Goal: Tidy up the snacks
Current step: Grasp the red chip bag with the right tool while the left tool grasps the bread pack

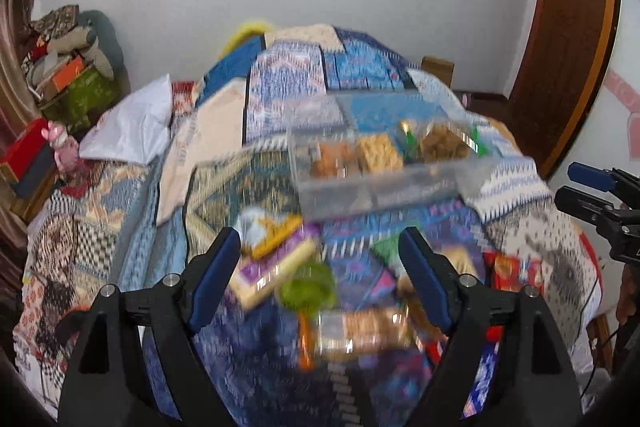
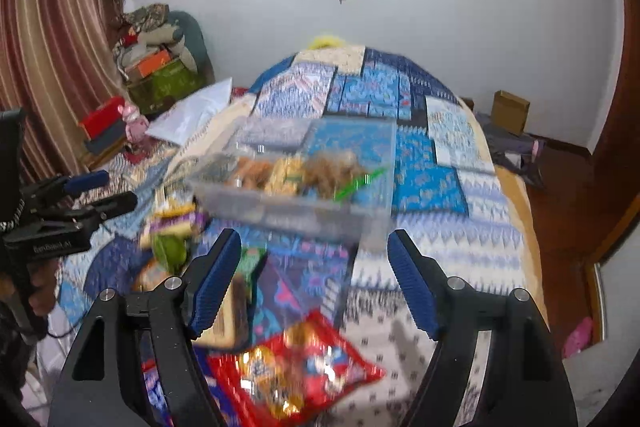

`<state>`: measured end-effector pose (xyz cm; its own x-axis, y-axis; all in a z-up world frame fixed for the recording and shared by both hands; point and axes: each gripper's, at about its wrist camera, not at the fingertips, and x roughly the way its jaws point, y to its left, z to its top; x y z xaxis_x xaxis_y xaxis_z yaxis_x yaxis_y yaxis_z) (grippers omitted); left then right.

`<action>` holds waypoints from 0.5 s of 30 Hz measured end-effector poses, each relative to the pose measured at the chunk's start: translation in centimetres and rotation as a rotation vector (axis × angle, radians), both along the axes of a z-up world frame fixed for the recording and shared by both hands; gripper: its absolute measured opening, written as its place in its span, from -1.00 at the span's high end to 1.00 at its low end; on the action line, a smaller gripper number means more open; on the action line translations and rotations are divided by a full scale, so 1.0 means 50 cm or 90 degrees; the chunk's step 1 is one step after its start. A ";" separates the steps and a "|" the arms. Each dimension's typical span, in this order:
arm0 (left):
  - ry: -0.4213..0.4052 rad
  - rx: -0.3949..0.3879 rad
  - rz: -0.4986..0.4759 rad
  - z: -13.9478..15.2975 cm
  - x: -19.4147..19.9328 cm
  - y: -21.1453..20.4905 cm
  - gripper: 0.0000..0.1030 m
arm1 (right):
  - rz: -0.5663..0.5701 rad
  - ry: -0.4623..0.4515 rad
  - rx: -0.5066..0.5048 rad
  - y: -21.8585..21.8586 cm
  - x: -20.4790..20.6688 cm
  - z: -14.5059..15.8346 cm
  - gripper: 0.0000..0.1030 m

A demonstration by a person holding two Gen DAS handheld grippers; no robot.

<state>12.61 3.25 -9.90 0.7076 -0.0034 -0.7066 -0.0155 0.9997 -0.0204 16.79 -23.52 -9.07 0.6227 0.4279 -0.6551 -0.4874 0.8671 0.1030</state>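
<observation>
In the left wrist view, the left gripper (image 1: 320, 247) has its jaws wide apart with nothing pressed between them. Ahead of its fingertips, a clear plastic box (image 1: 384, 187) sits on the patchwork bedcover (image 1: 280, 75). It holds brown and yellow snack packs, blurred, and something green at its right end. Loose snacks lie nearer to the tool: a purple packet (image 1: 272, 263) just beside the left finger, a green pack (image 1: 308, 287), and a clear biscuit pack (image 1: 360, 331) low between the fingers.

In the right wrist view, the right gripper (image 2: 314, 247) is also open and empty. The box is just beyond its tips. A red snack bag (image 2: 296, 367) lies under it.
</observation>
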 end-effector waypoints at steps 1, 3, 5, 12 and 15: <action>0.007 -0.002 0.000 -0.010 -0.007 0.000 -0.58 | 0.000 0.005 -0.006 -0.001 -0.006 -0.009 -0.42; 0.025 -0.006 0.000 -0.037 -0.022 0.000 -0.58 | -0.002 0.022 -0.017 -0.002 -0.021 -0.030 -0.42; 0.044 -0.012 0.000 -0.063 -0.030 0.000 -0.58 | 0.001 0.040 -0.029 -0.004 -0.034 -0.051 -0.42; 0.098 -0.015 -0.012 -0.141 -0.054 -0.019 -0.58 | 0.026 0.097 -0.051 0.002 -0.086 -0.116 -0.42; 0.114 -0.022 -0.016 -0.163 -0.050 -0.032 -0.58 | 0.041 0.122 -0.051 0.013 -0.097 -0.140 -0.44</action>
<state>10.12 1.65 -18.05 0.5696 -0.0458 -0.8207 0.0026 0.9985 -0.0539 11.94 -22.86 -16.10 0.4570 0.4046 -0.7921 -0.5199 0.8441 0.1313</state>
